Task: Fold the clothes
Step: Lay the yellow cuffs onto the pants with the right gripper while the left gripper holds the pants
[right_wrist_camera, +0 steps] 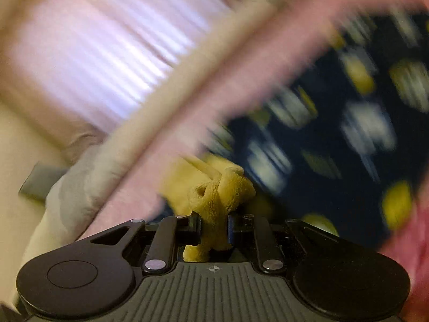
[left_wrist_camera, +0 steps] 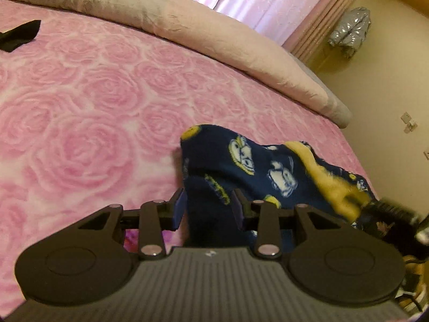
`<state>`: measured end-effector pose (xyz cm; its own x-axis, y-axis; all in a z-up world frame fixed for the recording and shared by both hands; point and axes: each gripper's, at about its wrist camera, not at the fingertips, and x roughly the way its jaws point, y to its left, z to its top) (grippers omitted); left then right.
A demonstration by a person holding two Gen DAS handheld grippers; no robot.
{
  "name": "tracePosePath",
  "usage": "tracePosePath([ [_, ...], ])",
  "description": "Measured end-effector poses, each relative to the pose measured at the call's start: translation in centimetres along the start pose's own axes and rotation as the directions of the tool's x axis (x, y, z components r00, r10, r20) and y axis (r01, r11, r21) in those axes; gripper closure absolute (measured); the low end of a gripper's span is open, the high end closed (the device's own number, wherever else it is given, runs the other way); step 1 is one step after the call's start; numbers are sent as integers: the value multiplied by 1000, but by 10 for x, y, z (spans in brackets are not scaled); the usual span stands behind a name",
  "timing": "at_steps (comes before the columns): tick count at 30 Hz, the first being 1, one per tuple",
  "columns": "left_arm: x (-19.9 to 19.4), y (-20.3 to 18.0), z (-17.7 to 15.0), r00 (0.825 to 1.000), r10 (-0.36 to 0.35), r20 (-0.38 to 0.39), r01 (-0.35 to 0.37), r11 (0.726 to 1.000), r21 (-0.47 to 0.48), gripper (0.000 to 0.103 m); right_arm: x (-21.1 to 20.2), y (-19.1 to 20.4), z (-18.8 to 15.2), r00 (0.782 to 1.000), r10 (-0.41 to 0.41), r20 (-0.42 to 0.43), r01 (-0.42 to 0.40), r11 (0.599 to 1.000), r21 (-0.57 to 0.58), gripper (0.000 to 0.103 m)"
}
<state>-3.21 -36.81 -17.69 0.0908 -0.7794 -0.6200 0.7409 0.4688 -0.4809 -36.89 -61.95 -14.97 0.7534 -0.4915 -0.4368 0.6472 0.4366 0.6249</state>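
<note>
A black cloth (left_wrist_camera: 20, 35) lies far left on the pink bed (left_wrist_camera: 93, 102). The left gripper (left_wrist_camera: 210, 209) pinches the blue pajamas (left_wrist_camera: 241, 171) above the bed. The right gripper (right_wrist_camera: 214, 228) squeezes their yellow cuff (right_wrist_camera: 219, 196).

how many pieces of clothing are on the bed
2. The navy patterned garment lies at the bed's near right, held by both grippers. A black garment lies at the far left edge, partly cut off. More may lie out of view.
</note>
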Motion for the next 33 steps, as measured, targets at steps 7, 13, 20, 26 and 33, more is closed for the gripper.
tracePosePath([
  [7, 11, -7, -1, 1000, 4, -24, -3, 1000, 17, 72, -1, -38, -39, 970, -199, -137, 211, 974, 83, 86],
  [13, 12, -5, 2, 1000, 22, -20, -21, 1000, 22, 72, 1, -30, -22, 975, -178, -136, 182, 983, 16, 38],
  [20, 15, -3, 14, 1000, 22, -15, -21, 999, 28, 72, 8, -37, 29, 993, -101, -59, 96, 991, -93, 18],
  [26, 22, -8, 34, 1000, -23, 4, 23, 1000, -2, 72, 99, -46, 49, 960, 13, -281, -61, 984, -165, 18],
  [33, 34, -10, 39, 1000, -17, 3, 17, 1000, 6, 72, 127, -43, 44, 931, 63, -359, -126, 980, -155, 94],
])
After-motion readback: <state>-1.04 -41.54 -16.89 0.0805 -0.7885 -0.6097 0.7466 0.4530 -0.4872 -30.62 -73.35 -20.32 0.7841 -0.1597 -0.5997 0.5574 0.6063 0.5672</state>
